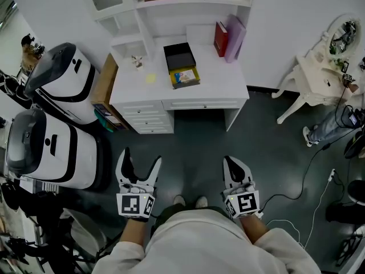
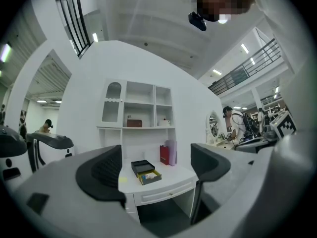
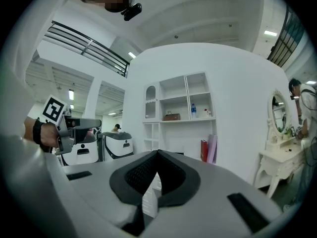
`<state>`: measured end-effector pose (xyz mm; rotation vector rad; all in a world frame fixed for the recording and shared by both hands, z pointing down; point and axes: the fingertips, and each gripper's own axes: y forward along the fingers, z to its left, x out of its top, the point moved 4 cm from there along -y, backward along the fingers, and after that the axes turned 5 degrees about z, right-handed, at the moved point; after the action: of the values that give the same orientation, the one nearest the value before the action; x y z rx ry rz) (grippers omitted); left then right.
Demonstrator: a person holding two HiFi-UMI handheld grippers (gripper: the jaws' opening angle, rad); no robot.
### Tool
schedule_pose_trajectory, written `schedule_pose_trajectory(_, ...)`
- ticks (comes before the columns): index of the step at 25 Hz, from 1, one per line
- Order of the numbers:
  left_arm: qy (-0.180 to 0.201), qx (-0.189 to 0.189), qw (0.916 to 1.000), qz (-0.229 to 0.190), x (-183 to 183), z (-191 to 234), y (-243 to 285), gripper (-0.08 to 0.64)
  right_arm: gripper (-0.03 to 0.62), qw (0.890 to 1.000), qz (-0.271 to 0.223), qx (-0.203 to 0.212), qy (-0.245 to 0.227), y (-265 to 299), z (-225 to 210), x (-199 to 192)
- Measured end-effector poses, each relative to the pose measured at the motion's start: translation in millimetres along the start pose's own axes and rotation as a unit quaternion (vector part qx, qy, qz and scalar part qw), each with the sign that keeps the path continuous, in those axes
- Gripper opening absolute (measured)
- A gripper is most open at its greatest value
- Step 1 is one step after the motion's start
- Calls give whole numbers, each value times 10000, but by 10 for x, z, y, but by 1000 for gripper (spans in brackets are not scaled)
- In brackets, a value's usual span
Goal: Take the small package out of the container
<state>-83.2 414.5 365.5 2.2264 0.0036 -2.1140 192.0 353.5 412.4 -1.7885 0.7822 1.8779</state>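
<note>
On the white desk (image 1: 222, 81) stands an open yellow container (image 1: 186, 77) with a small blue and white package (image 1: 183, 75) inside; its black lid (image 1: 179, 56) lies just behind it. The left gripper view shows the same container (image 2: 149, 177) far ahead, framed by the jaws. Both grippers hang over the dark floor, well short of the desk. My left gripper (image 1: 141, 158) (image 2: 158, 170) is open and empty. My right gripper (image 1: 230, 162) (image 3: 156, 166) is shut with nothing in it.
A red book (image 1: 220, 39) and a purple folder (image 1: 235, 37) lean at the desk's back right. A yellow note (image 1: 150, 78) lies left of the container. Two white machines (image 1: 60, 84) (image 1: 48, 147) stand at the left. At the right are a white vanity table (image 1: 319, 73) and floor cables (image 1: 319, 173).
</note>
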Motion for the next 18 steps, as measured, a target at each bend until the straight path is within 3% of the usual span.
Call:
schedule_pose_trajectory(9,-35,253,9995,163,-216,156,69,426,23,9997,101,228,-15,254,-39,-165)
schedule_pose_trajectory(18,-119,-11,9999,88,-314,570,1097,426,23,9996,207,-8,-205,1123,-350,-93)
